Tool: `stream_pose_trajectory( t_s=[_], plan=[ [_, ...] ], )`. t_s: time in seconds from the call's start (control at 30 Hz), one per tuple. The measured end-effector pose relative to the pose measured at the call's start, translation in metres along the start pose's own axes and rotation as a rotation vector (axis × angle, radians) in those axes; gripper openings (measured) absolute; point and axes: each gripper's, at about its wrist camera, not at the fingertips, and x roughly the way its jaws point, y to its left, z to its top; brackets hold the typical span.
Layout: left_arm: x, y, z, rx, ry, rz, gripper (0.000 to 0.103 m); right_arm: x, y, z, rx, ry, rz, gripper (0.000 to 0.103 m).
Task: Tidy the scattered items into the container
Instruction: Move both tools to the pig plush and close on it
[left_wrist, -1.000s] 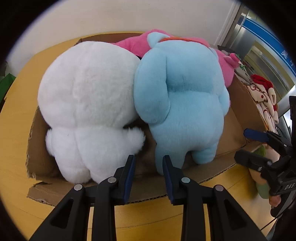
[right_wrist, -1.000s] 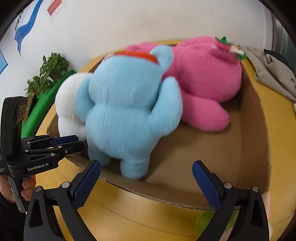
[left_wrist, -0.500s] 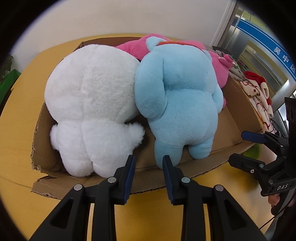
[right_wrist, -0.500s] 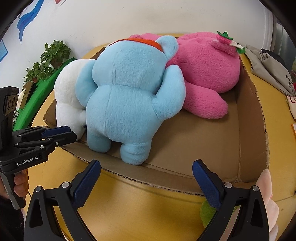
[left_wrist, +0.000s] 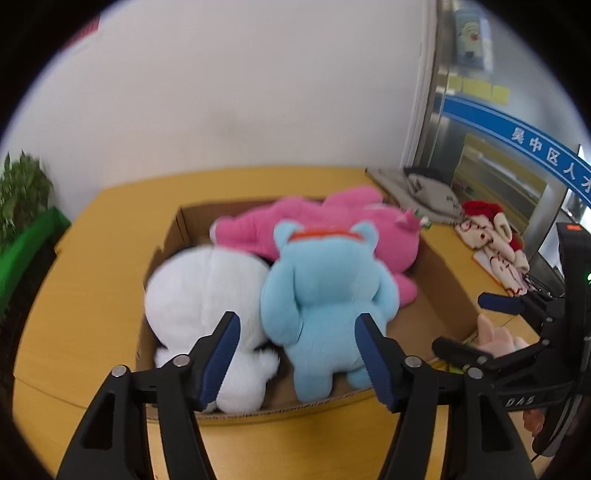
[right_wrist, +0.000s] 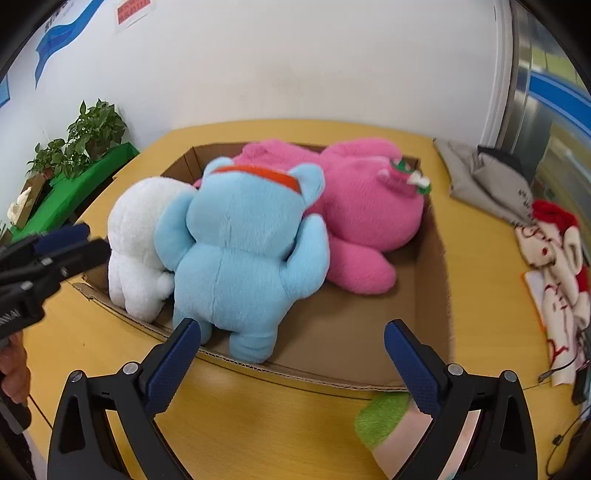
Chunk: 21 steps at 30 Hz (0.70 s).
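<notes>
Setting: a yellow wooden bench carries an open cardboard box, the container for this tidy-up.
In the box: a white plush and a blue plush stand side by side, touching, at the near wall; a pink plush lies behind them.
Left gripper: its jaws have just been opening and now stand well apart, with nothing between them; it hovers in front of the box's near wall.
Right gripper: wide open and empty, above the near edge of the box.
Still outside: a green and pink plush lies on the bench just beside the box's near right corner (partly hidden by the right gripper's finger); a red and white plush lies farther right, well apart from the box.
Step in hand: likely reaching for the next stray toy, the green and pink one being nearest.
Doing it well: grip its thickest part, lift it clear of the cardboard wall, and set it in the bare right side of the box so the standing toys are not knocked over.
</notes>
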Motion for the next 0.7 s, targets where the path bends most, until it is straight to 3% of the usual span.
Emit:
stream_pose_trajectory(
  t_s=[0.1,0.5,0.6,0.7],
  plan=[
    [-0.022,-0.009,0.007,0.011,-0.048,-0.002,0.076,-0.017,0.000,0.003,-0.019,-0.043,-0.022,0.102],
    [-0.057,-0.040,-0.005,0.006,-0.108,0.002,0.078,-0.060,-0.004,-0.010,-0.051,-0.111,-0.001,0.102],
    [-0.057,-0.051,-0.011,-0.013,-0.106,-0.032,0.078,-0.078,-0.023,-0.026,-0.046,-0.145,0.019,0.102],
    [-0.049,-0.065,-0.019,-0.024,-0.079,-0.079,0.078,-0.087,-0.058,-0.050,-0.024,-0.128,-0.016,0.102]
  ],
)
